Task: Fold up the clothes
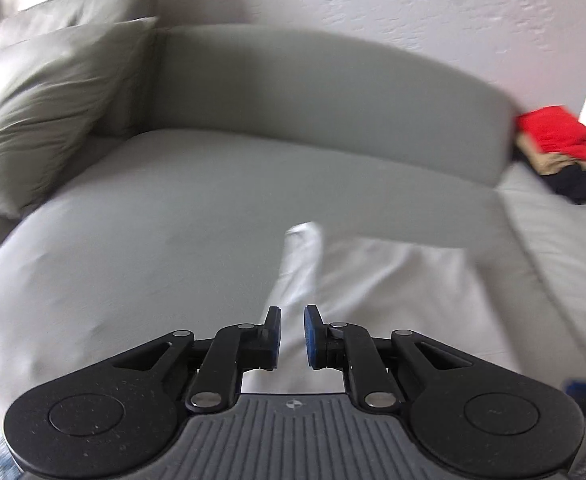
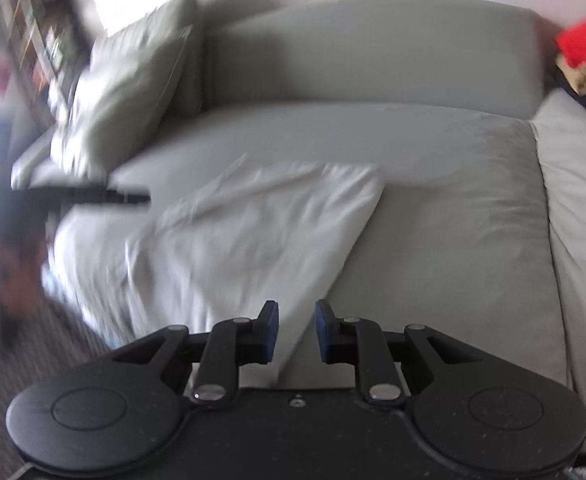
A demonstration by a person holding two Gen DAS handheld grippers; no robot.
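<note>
A white garment (image 2: 253, 232) lies spread and creased on the grey sofa seat (image 2: 453, 208); one corner points toward the backrest. My right gripper (image 2: 297, 330) hovers open over the garment's near right edge, with nothing between its fingers. In the left wrist view the same white garment (image 1: 393, 288) lies below and to the right, a narrow strip of it running under my left gripper (image 1: 293, 334). That gripper is open with a small gap and holds nothing. Seen from the right wrist, the left gripper (image 2: 93, 198) is a dark blur at the garment's left side.
A stack of folded clothes (image 1: 557, 140), red on tan on black, sits at the right end of the sofa (image 2: 585, 44). Two grey pillows (image 1: 53, 100) lean in the left corner. A person's hand (image 2: 9, 272) is blurred at far left. Both views are motion-blurred.
</note>
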